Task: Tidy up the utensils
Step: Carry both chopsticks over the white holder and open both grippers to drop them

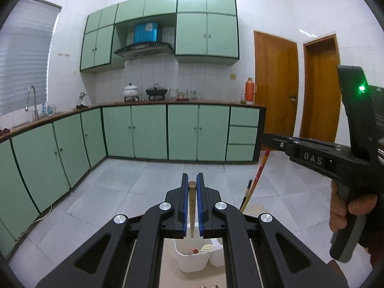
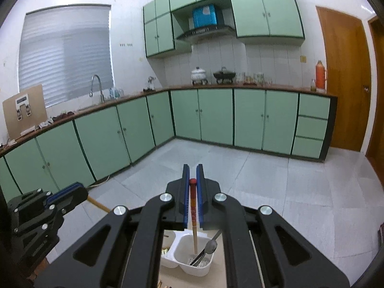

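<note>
Clamped between the left gripper's [image 1: 192,180] blue pads, a brown chopstick [image 1: 192,211] pointed down toward the white caddy [image 1: 189,262] below. From the right wrist, the right gripper [image 2: 192,170] pinched a red-topped chopstick [image 2: 193,206] whose tip hung inside the caddy's compartment [image 2: 186,247] beside a metal spoon [image 2: 211,246].

Left gripper [image 1: 192,206] and right gripper [image 2: 192,198]: matte black linkage arms with triangular cut-outs, joined by round silver pivot caps behind the fingers. Fingers [image 1: 184,204] are black with ribbed blue inner pads [image 2: 199,196]. Seen from the side, the right unit bears embossed "DAS" lettering and a green indicator light; bare skin of the hand [image 1: 345,212] wraps its grey-black handle.
</note>
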Demonstrator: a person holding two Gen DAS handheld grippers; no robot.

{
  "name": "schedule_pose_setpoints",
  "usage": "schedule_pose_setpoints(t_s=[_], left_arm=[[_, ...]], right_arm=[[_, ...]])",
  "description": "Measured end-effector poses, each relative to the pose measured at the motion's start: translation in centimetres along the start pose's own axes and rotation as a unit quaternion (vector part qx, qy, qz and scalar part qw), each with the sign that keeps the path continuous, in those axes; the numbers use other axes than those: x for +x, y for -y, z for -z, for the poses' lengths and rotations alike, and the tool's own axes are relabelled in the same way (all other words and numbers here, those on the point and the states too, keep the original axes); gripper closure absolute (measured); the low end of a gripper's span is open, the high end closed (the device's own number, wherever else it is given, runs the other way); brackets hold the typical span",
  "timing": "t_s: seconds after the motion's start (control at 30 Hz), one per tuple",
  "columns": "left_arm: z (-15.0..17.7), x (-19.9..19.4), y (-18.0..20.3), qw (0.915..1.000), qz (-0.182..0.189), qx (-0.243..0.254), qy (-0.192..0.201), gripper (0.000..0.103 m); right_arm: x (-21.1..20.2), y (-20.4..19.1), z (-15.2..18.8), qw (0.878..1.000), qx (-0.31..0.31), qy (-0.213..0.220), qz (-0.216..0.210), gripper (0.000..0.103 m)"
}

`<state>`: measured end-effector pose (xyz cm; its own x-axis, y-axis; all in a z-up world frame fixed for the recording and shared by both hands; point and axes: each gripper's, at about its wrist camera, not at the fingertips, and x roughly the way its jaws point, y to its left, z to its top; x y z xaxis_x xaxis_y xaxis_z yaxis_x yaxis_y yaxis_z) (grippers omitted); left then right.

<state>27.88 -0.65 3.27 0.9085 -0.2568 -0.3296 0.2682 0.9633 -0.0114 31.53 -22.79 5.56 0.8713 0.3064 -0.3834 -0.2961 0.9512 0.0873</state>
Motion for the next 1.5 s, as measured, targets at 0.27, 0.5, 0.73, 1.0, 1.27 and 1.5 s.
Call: schedule_pose_setpoints(t_s=[0.27, 0.5, 0.73, 1.0, 1.27, 1.5], left_arm=[[1.2, 1.4, -0.2, 0.9994, 0.012, -0.009, -0.032, 0.096], [0.2, -2.7, -0.4, 0.9998, 0.013, -0.015, 0.005, 0.081], [2.1, -9.0, -0.2, 0.9992, 0.009, -0.019, 0.035, 0.064], [9.4, -13.2, 0.3, 0.9989, -0.028, -0.03, 0.021, 0.05], [18.1, -13.6, 1.6, 0.9967, -0.043, -0.02, -0.067, 0.049], [23.7, -13.4, 2.3, 0.9924, -0.042, -0.025, -0.113, 0.049]], right_arm=[[0.4, -0.6, 2.5, 1.0, -0.011, -0.013, 0.001, 0.091], [-4.4, 0.3, 3.1, 0.999, 0.014, 0.03, 0.004, 0.071], [-11.2, 0.7, 6.9, 0.996, 0.041, 0.071, 0.029, 0.032], [-15.5, -0.7, 15.4, 0.994, 0.051, 0.069, 0.07, 0.023], [-16.5, -3.9, 24.1, 0.994, 0.04, 0.024, 0.095, 0.022], [-15.4, -6.7, 30.5, 0.994, 0.05, -0.026, 0.095, 0.026]])
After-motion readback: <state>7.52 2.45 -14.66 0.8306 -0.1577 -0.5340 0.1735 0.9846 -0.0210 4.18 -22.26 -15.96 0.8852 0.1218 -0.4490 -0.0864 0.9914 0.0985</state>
